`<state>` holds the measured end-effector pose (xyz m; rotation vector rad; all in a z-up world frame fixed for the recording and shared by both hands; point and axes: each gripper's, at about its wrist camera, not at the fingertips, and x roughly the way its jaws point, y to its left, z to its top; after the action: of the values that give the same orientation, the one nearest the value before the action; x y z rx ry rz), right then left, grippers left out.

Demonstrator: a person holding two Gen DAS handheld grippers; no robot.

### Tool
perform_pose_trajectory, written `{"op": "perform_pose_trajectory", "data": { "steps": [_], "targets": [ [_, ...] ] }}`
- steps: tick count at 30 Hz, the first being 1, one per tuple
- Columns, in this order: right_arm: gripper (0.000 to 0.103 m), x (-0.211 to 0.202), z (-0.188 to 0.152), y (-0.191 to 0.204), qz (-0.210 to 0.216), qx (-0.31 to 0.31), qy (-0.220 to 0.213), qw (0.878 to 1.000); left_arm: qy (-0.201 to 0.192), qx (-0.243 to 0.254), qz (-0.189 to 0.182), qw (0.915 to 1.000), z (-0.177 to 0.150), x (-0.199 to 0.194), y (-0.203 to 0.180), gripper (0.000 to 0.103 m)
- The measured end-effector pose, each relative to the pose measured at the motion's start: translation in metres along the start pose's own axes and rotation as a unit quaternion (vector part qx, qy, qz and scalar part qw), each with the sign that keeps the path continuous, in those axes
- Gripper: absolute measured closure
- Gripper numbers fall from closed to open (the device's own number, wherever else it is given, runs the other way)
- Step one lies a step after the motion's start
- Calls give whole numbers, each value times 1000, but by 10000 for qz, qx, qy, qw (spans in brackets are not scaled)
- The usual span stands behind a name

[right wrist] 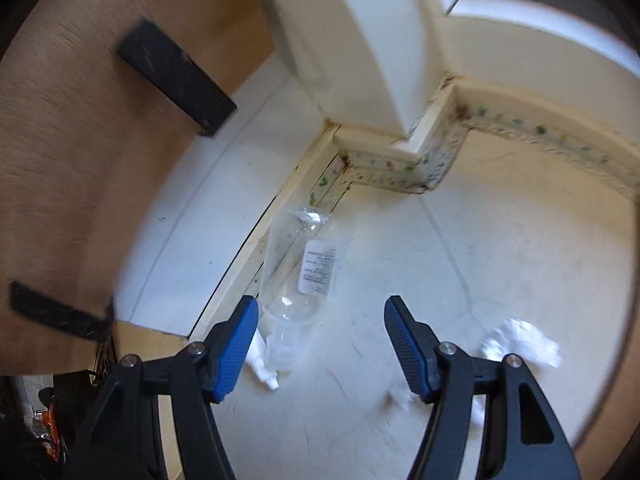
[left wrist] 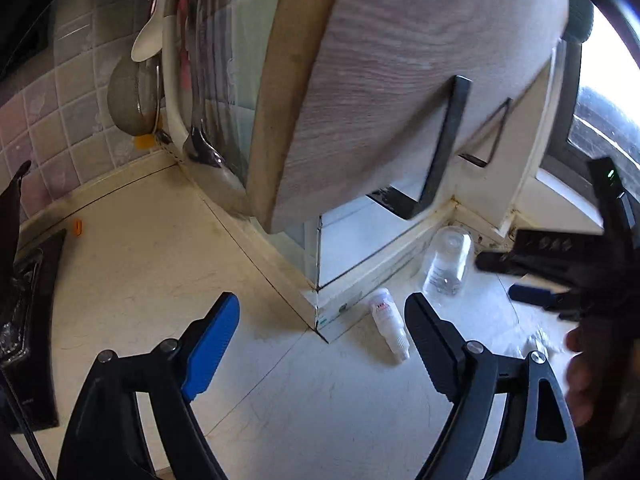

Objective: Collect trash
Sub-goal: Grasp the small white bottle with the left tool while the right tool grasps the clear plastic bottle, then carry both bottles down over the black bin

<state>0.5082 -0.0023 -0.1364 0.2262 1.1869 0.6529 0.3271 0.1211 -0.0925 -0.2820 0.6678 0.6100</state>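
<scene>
Your right gripper (right wrist: pixel 318 338) has its jaws wide apart and empty over the counter (right wrist: pixel 500 248). The clear plastic bottle (right wrist: pixel 298 272) lies flat just ahead of them, its near end sitting just beyond the left fingertip (right wrist: pixel 244 320). Its long axis runs from about 6 to 12 o'clock, tipped slightly right, though which end is the neck you cannot tell through the blur. The raised ledge (right wrist: pixel 256 256) hugs its left side; open counter lies to its right. A crumpled white tissue (right wrist: pixel 520 342) lies at 4 o'clock, beside the right finger.

Your left gripper (left wrist: pixel 322 328) is also spread and empty. A small white bottle (left wrist: pixel 390 326) lies near its right fingertip (left wrist: pixel 424 320), pointing toward 5 o'clock. Farther out at 1 o'clock lies the clear bottle, under the wooden shelf (left wrist: pixel 392 92).
</scene>
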Motion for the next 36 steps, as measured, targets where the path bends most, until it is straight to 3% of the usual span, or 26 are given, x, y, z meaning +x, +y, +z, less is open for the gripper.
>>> {"op": "perform_pose_trajectory", "data": {
  "steps": [9, 10, 12, 21, 26, 34, 36],
  "targets": [
    [37, 51, 1, 0, 328, 124, -10, 9994, -35, 58, 269, 9996, -13, 19, -9, 20],
    [46, 52, -1, 1, 395, 76, -71, 9992, -15, 74, 278, 9996, -14, 22, -10, 20],
    [46, 52, -1, 0, 406, 51, -89, 9991, 21, 71, 262, 9996, -15, 26, -13, 20],
    [46, 1, -16, -34, 514, 408, -451, 9968, 344, -132, -72, 9993, -20, 55, -42, 25],
    [46, -32, -22, -54, 640, 697, -732, 9928, 570, -223, 162, 9980, -24, 75, -55, 26],
    [46, -67, -28, -76, 710, 766, -880, 9906, 1003, -359, 412, 9934, -30, 108, -67, 47],
    [46, -65, -31, -73, 686, 770, -885, 9907, 1113, -432, 405, 9920, -33, 114, -65, 58]
  ]
}}
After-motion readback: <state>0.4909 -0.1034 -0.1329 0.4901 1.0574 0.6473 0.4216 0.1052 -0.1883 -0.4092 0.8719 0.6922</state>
